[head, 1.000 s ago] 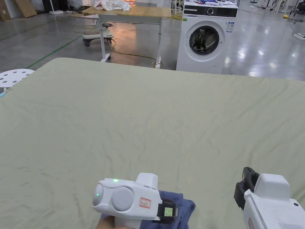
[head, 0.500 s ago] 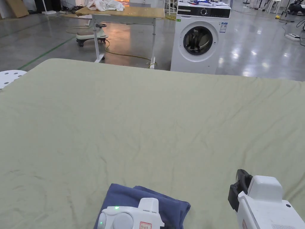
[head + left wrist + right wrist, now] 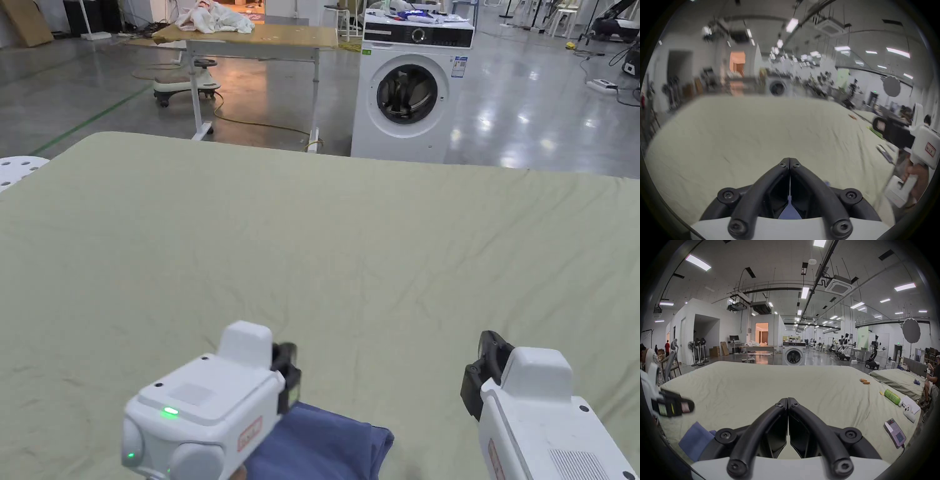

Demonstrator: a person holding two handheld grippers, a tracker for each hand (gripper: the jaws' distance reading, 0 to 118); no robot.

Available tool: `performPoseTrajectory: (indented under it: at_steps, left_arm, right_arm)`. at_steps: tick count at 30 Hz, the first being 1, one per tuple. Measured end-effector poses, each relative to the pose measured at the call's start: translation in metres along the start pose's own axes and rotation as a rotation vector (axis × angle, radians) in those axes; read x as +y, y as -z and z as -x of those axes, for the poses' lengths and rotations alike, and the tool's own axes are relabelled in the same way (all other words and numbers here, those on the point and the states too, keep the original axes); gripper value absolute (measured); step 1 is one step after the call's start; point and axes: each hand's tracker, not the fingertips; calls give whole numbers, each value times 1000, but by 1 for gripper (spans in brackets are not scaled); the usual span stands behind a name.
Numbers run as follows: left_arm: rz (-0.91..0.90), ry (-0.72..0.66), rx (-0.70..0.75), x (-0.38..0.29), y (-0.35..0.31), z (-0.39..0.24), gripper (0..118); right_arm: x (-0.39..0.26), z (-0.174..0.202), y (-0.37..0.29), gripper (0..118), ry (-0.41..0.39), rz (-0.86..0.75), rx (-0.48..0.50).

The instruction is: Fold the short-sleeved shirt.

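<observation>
The folded blue fabric shirt lies on the pale green sheeted bed, under the left gripper fingers, pressed together and empty like the right gripper.

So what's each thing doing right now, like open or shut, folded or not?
Blue shirt: folded, lying on the sheet.
Left gripper: shut, holding nothing.
Right gripper: shut, holding nothing.
Washing machine: door shut.
Green can: lying on its side.
Phone: screen lit.
</observation>
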Motion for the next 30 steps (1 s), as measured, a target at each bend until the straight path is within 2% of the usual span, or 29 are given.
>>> performPoseTrajectory:
  at_steps: [5, 8, 15, 17, 21, 23, 25, 30]
  left_arm:
    - [-255, 122, 271, 11, -28, 22, 0]
    - [-338, 158, 391, 7, -38, 33, 0]
    - [-343, 134, 412, 3, -55, 51, 0]
    - [-352, 117, 403, 3, -59, 56, 0]
    - [-330, 94, 396, -1, -63, 64, 0]
    - [-315, 79, 394, -5, -65, 69, 0]
    - [-293, 72, 398, -10, -66, 74, 0]
    - [-237, 45, 395, -24, -69, 82, 0]
  right_arm:
    - [13, 9, 1, 0, 18, -53, 0]
    - [19, 13, 0, 0, 23, -81, -5]
    - [22, 23, -14, 0, 14, -93, 11]
    - [16, 33, -21, 0, 7, -67, 55]
    - [-14, 63, -31, 0, -11, 42, 178]
    - [-35, 81, -28, 0, -36, 108, 206]
    - [-57, 94, -22, 0, -27, 171, 246]
    - [-108, 115, 4, 0, -56, 323, 249]
